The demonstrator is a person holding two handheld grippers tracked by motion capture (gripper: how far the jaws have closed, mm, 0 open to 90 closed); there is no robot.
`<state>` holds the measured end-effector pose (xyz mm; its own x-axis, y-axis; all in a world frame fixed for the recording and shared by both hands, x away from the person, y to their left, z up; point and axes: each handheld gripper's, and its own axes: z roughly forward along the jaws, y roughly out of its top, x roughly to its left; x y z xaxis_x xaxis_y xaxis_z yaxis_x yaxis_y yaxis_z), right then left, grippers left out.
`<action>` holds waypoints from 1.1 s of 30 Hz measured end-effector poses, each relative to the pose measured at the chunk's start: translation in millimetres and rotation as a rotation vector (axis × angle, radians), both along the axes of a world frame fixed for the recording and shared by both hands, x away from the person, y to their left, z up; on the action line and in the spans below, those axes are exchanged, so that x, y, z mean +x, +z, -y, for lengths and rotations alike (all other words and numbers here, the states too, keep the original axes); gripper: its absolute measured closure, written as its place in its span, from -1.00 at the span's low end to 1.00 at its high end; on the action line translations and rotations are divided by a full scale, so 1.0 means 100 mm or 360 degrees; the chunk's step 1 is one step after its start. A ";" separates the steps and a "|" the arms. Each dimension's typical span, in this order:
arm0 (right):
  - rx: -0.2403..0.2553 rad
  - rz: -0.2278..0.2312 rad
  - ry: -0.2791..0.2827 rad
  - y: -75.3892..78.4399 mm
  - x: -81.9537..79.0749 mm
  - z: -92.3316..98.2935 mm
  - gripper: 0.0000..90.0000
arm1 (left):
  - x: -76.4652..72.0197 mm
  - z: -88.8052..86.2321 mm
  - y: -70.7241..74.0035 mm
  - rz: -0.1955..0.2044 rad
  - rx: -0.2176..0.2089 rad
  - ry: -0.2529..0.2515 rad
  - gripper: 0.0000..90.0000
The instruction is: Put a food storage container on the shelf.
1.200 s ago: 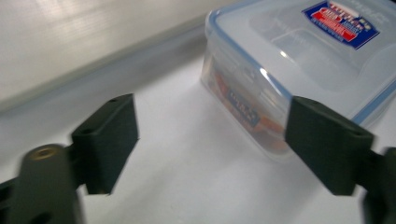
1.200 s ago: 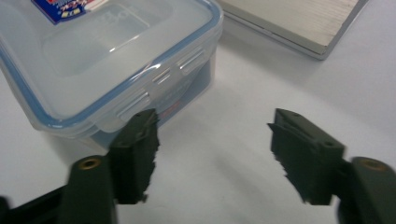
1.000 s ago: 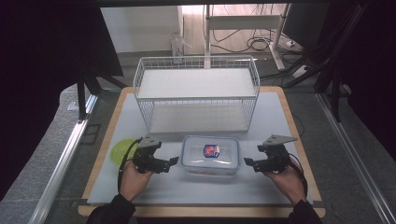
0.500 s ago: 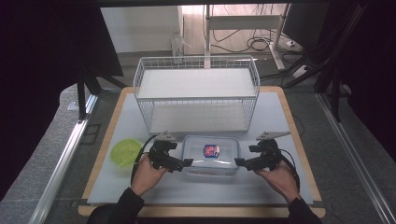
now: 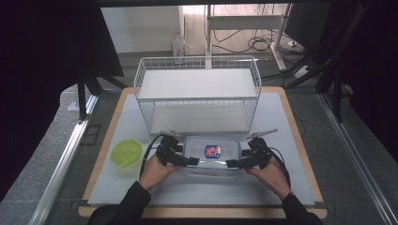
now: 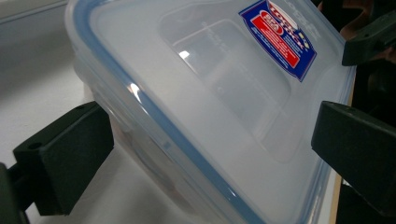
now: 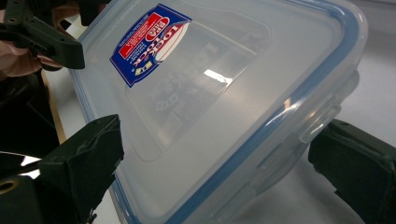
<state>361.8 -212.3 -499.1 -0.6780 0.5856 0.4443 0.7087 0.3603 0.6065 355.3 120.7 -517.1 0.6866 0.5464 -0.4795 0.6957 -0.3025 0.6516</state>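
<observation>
A clear plastic container [image 5: 212, 157] with a blue-sealed lid and a red and blue label sits on the white mat near the front. My left gripper [image 5: 185, 160] has come in from the left and straddles the container's [image 6: 196, 93] left end. Its jaws [image 6: 210, 158] stand wide, one beside the wall and one past the lid's edge. My right gripper [image 5: 234, 163] straddles the right end of the container [image 7: 224, 84]. Its jaws [image 7: 215, 172] have just been opening wider, and a small gap shows at the lid latch. Neither gripper visibly presses on it.
A white wire two-shelf rack [image 5: 197, 93] stands just behind the container. A round green lid [image 5: 126, 152] lies on the mat [image 5: 281, 117] to the left of my left hand. The wooden board's edge [image 5: 300, 140] runs along the right.
Both hands have moved inward and slightly down from either side of the container. Their jaws now reach around its two ends.
</observation>
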 end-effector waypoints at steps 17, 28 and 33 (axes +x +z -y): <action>0.0089 -0.0066 -0.0037 0.11 -0.18 0.21 -0.15 | -0.20 -0.26 0.15 0.0037 -0.0059 -0.0017 -0.25; 0.0154 -0.0010 -0.0138 0.18 -0.26 0.25 0.07 | -0.25 -0.28 0.20 0.0040 -0.0089 0.0070 0.02; 0.0176 0.0033 -0.0177 0.19 -0.26 0.25 0.12 | -0.26 -0.30 0.21 0.0070 -0.0122 0.0107 0.12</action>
<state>336.1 -236.9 -479.7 -0.6214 0.6059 0.4968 0.7274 0.2106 0.6531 329.8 150.9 -496.2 0.6710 0.5548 -0.4918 0.6828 -0.2039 0.7016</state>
